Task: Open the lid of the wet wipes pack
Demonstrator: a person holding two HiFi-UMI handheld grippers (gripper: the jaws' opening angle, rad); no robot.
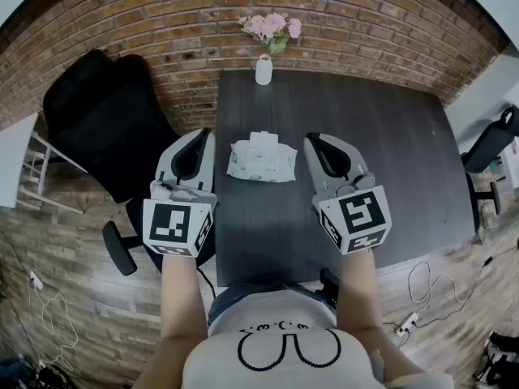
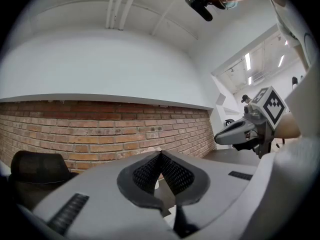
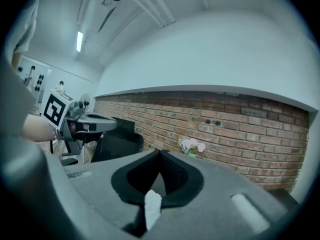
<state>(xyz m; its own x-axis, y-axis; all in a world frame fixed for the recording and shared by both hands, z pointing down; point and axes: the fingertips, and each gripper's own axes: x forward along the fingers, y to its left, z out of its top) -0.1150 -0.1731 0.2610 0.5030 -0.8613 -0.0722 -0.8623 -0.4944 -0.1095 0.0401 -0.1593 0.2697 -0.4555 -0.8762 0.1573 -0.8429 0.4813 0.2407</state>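
Observation:
The wet wipes pack (image 1: 261, 161) lies flat near the middle of the dark table (image 1: 389, 160), a white lid piece at its far edge. My left gripper (image 1: 204, 134) hovers just left of the pack, jaws closed tip to tip with nothing between them. To the pack's right, my right gripper (image 1: 310, 139) is also shut and empty. Neither touches the pack. In the left gripper view my left gripper (image 2: 160, 154) points level at the brick wall, the right gripper (image 2: 235, 133) beside it. The right gripper view shows my right gripper (image 3: 160, 152) shut, the left gripper (image 3: 90, 121) at left.
A white vase with pink flowers (image 1: 264, 70) stands at the table's far edge, against the brick wall (image 1: 162, 23). A black office chair (image 1: 105, 120) sits left of the table, another chair (image 1: 495, 148) at the right. Cables (image 1: 422, 290) lie on the wooden floor.

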